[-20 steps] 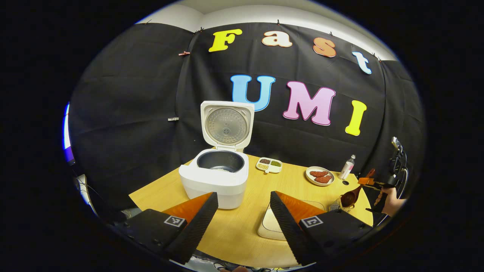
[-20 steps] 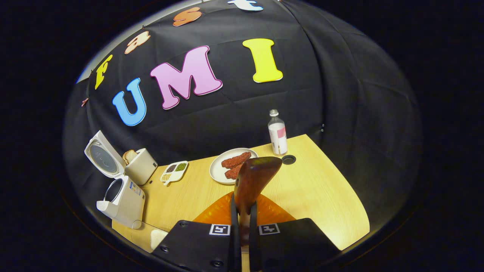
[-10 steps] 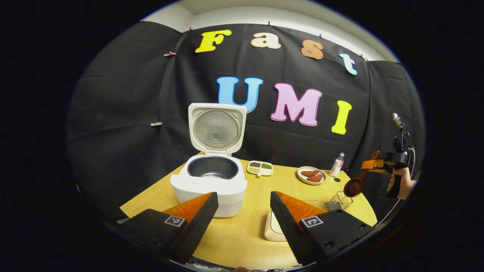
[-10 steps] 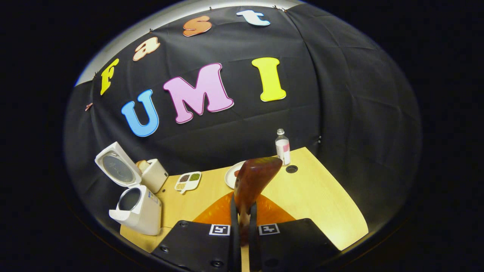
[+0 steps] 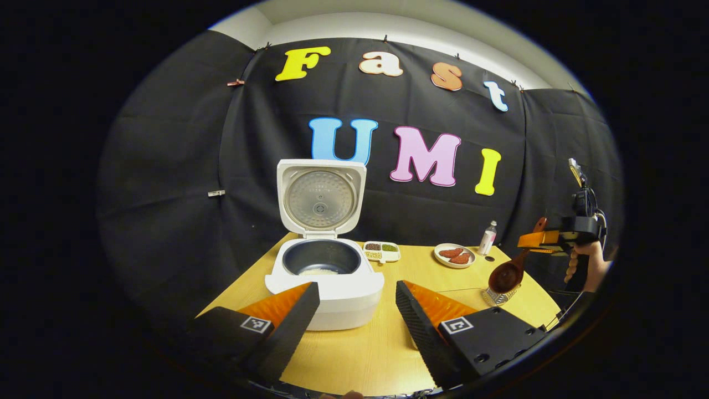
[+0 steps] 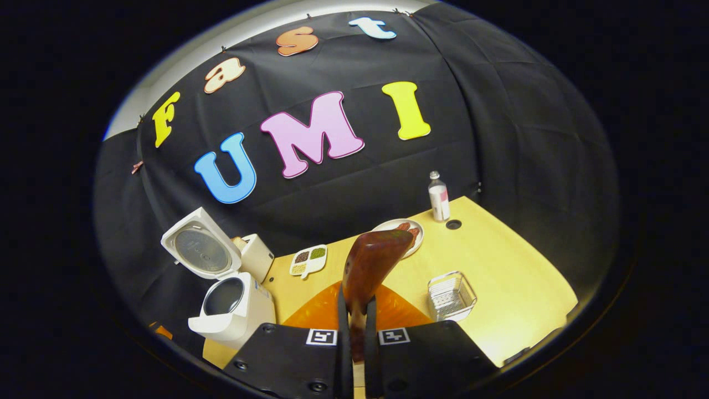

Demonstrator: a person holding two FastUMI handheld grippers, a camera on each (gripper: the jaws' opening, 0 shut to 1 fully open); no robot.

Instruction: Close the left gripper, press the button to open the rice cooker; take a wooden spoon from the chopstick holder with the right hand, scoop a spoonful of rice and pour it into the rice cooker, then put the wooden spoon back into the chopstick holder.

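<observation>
Currently, in the left gripper view, the rice cooker (image 5: 324,277) sits on the counter (image 5: 382,343) toward its left, lid swung fully upright, inner pot exposed with a pale patch of rice at the bottom. Left tongs (image 5: 354,327) hover in front of it with the fingers spread wide, gripping nothing; the cooker's front wall lies just beyond the left finger. Behind the cooker to the right: a divided dish of grains (image 5: 381,251), then a plate (image 5: 454,255) with reddish pieces, then a small bottle (image 5: 487,238). Farther right, a wire chopstick holder (image 5: 497,295) stands near the counter's edge. Right tongs (image 5: 526,241), held by a hand (image 5: 581,269), are raised above it, with the wooden spoon (image 5: 507,274) hanging bowl-down right over the holder. In the right gripper view, the tongs (image 6: 357,332) are clamped tight on the spoon's handle, its bowl (image 6: 371,260) pointing away; the holder (image 6: 451,296) sits on the counter to the right of the spoon, apart from it.
</observation>
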